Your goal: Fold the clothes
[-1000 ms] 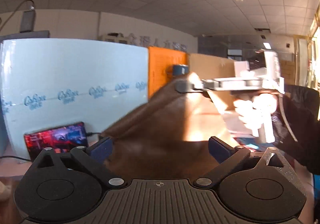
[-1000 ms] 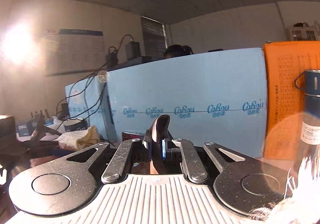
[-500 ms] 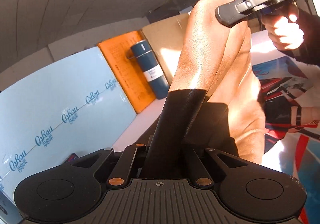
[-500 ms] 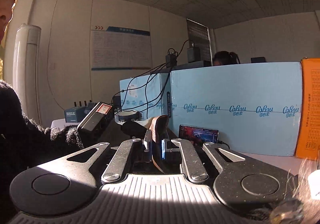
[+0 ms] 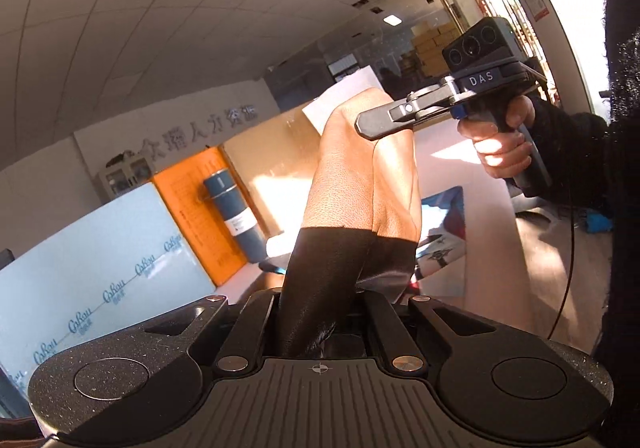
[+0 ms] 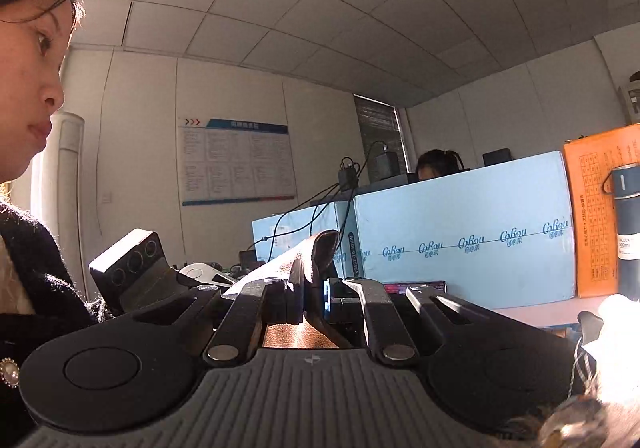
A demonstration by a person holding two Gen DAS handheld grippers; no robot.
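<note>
Brown leather-look garment [image 5: 360, 184] hangs in the air, stretched between both tongs, centre of the left wrist view. Left tongs [image 5: 320, 312] clenched on its lower end at bottom centre, where the cloth falls dark in shadow; right tongs [image 5: 374, 126] pinch its upper end at upper right, carried by the person's hand [image 5: 500, 140] in a black sleeve. In the right wrist view the right tongs [image 6: 314, 300] are closed on a folded edge of the same garment [image 6: 320, 248], which stands up between the pads. Judged: two ends are held apart and clear of the tabletop [image 5: 492, 216] so the cloth drops straight and can be lined up before laying it down for a fold; no fold is made yet. Around: blue foam board [image 5: 100, 260] at lower left, orange board [image 5: 196, 208] beside it, and a dark blue flask [image 5: 232, 212] standing in front of the orange board. A colourful printed mat [image 5: 444, 232] lies on the tabletop under and behind the garment. Black cable [image 5: 568, 268] trails down at right. The flask stands near the spot where the cloth would be laid and could be brushed by a swinging hem; the cable near the right hand could snag.
</note>
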